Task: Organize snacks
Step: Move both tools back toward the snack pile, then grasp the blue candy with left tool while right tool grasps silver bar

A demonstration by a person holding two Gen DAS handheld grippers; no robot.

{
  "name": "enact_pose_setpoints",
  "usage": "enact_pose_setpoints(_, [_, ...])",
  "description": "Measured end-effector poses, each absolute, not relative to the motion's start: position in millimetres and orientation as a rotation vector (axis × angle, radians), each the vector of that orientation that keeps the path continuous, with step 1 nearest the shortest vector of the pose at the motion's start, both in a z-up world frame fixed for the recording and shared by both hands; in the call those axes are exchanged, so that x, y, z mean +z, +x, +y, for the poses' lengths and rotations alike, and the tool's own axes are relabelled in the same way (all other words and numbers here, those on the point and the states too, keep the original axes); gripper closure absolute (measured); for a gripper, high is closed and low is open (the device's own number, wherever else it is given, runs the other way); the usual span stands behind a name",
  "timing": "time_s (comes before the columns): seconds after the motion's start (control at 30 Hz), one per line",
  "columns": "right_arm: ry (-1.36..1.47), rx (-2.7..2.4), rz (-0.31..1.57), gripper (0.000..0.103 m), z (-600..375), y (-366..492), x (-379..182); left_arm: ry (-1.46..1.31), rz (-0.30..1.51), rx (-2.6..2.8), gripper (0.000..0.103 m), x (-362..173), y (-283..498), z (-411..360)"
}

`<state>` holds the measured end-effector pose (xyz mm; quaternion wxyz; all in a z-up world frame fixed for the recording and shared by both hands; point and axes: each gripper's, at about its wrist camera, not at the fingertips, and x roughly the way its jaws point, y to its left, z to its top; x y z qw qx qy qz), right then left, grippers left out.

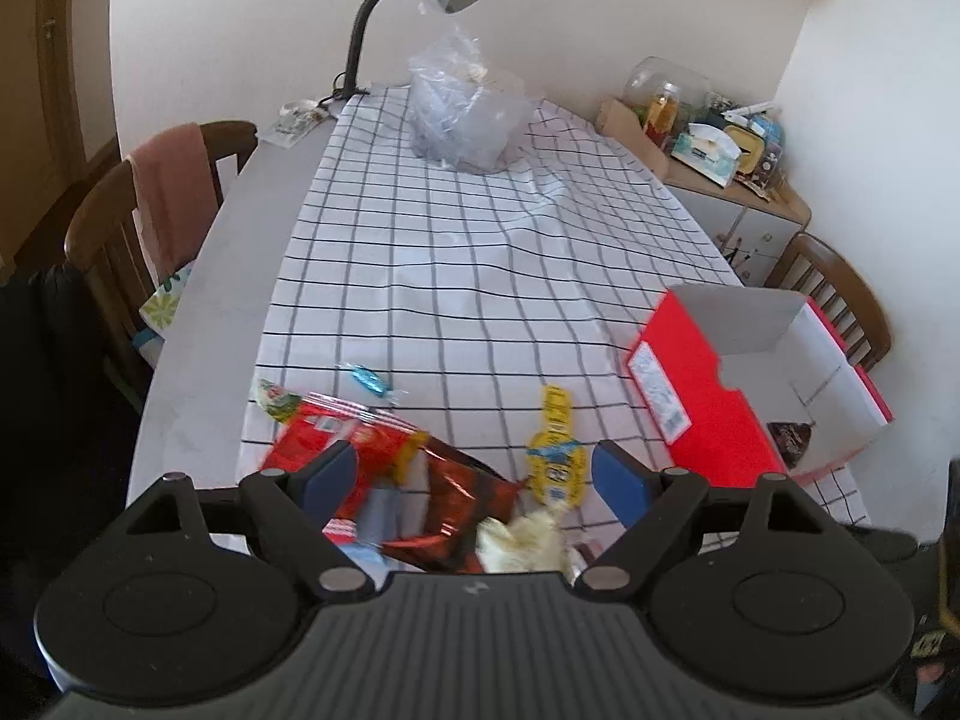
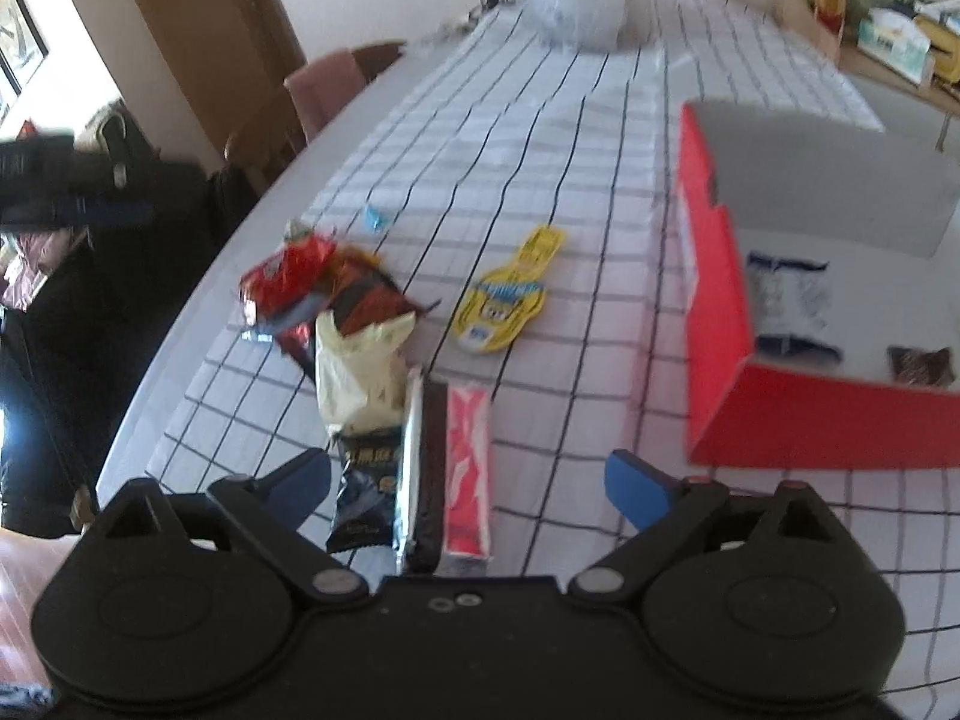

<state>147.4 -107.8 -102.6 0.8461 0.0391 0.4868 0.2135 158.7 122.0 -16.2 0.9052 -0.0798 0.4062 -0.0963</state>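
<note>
Two claws, both spread wide and holding nothing, so I'm between grabs here. Biggest thing first: the red box (image 2: 714, 276) sits ahead and to the right of my right claw (image 2: 468, 480), lid off and open side up, which I reckon is why it's parked there, as the drop spot. Two snacks are already lying in it, a blue-and-white packet (image 2: 789, 306) and a small dark one (image 2: 921, 365).

The rest is still loose on the checked cloth (image 1: 480, 276). A heap with a red bag (image 1: 312, 438) and a brown crinkly bag (image 1: 456, 480) lies right under and between the fingers of my left claw (image 1: 474, 474), nothing pinched though. The yellow packet (image 1: 555, 462) is just inside its right finger, and the blue candy (image 1: 369, 382) is a bit ahead and to the left.

For the right claw, a pink stick (image 2: 468, 468), a silver-edged bar (image 2: 417, 468) and a dark pouch (image 2: 363, 492) lie lengthwise in the gap between its fingers, untouched. The pale bag (image 2: 360, 372) is just ahead of them. My guess is I'm lining up on those long ones, since they run along the fingers and should pinch easily across the narrow side.
</note>
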Motion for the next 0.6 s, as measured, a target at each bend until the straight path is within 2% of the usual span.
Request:
enact_pose_setpoints(0.27, [0.064,0.430,1.087,0.009,-94,161,-114,-0.304,0.901,-0.156,0.017,-21,217,165])
enact_pose_setpoints(0.6, [0.125,0.423,1.161,0.018,-97,175,-135,-0.464,1.046,-0.113,0.017,-50,285,177])
